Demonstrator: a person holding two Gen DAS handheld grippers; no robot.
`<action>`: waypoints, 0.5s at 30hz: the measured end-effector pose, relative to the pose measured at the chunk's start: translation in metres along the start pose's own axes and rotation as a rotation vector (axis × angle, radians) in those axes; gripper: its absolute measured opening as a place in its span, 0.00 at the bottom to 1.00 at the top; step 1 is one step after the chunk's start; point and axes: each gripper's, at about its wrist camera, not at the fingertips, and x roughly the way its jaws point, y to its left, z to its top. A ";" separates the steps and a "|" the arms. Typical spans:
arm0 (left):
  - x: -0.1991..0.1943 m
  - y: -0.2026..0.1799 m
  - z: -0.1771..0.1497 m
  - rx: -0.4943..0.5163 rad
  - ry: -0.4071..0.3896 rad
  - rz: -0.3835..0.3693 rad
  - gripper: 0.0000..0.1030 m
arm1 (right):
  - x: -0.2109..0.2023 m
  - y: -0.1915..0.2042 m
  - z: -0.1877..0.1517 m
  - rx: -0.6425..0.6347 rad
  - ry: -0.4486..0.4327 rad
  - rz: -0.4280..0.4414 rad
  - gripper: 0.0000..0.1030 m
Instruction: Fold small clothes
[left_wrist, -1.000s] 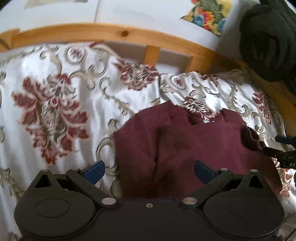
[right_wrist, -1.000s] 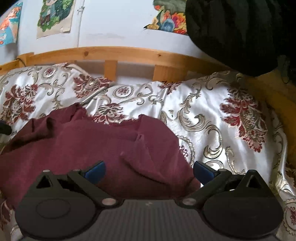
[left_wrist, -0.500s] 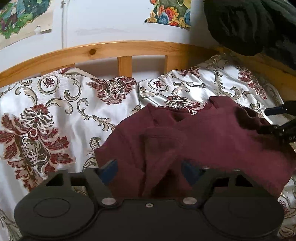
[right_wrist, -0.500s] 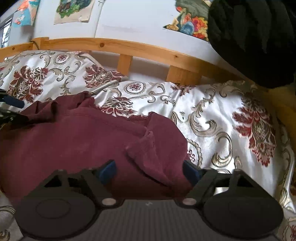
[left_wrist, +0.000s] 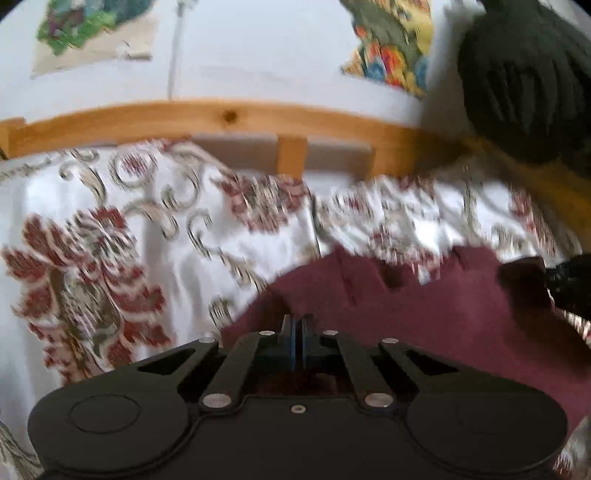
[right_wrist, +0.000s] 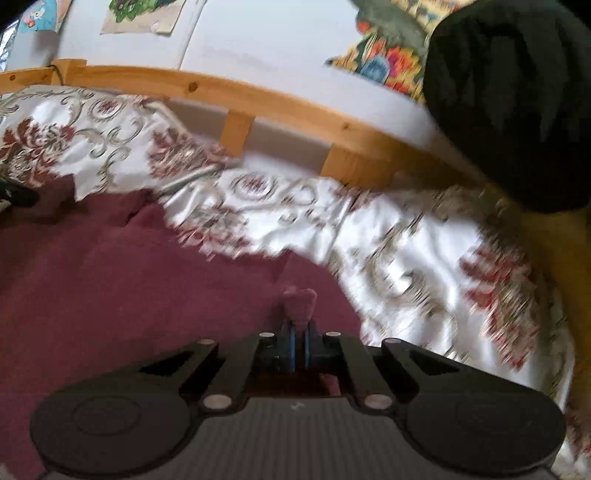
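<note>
A maroon garment lies on a white bedspread with a red floral pattern. My left gripper is shut on the garment's near left edge. In the right wrist view the same maroon garment spreads to the left, and my right gripper is shut on its near right edge, with a tuft of cloth sticking up between the pads. The right gripper's tip shows at the left view's right edge. Both views are motion-blurred.
A wooden bed rail runs along the far side below a white wall with posters. A dark knitted cloth hangs at the upper right over the rail. The bedspread extends to the right of the garment.
Both grippers have closed from open onto the garment's near edge. The views have shifted and blurred with motion; the garment sits closer under both grippers.
</note>
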 end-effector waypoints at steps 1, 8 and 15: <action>-0.003 0.002 0.003 -0.008 -0.031 0.002 0.02 | -0.001 -0.003 0.004 0.001 -0.018 -0.019 0.05; -0.008 0.016 0.015 -0.047 -0.126 0.003 0.02 | 0.006 -0.024 0.019 0.054 -0.062 -0.105 0.05; 0.025 0.026 -0.004 -0.060 0.009 0.014 0.02 | 0.047 -0.029 -0.002 0.131 0.084 -0.098 0.05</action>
